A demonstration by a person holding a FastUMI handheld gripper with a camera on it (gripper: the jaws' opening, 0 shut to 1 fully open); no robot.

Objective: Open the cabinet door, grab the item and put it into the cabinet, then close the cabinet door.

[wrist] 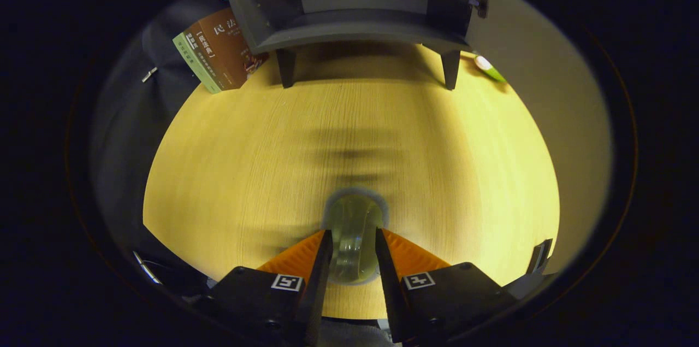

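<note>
The gripper (353, 237) pinches a clear rounded glass cup (354, 227) between both fingers above the grained wooden table (246, 161), the open grey cabinet (355, 8) far beyond.

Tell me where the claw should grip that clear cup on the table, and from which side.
Grip the clear cup across its round side wall, coming in level from the near side. The claw already has a finger on each side, seemingly pressing it, and the open cabinet lies straight beyond.
</note>
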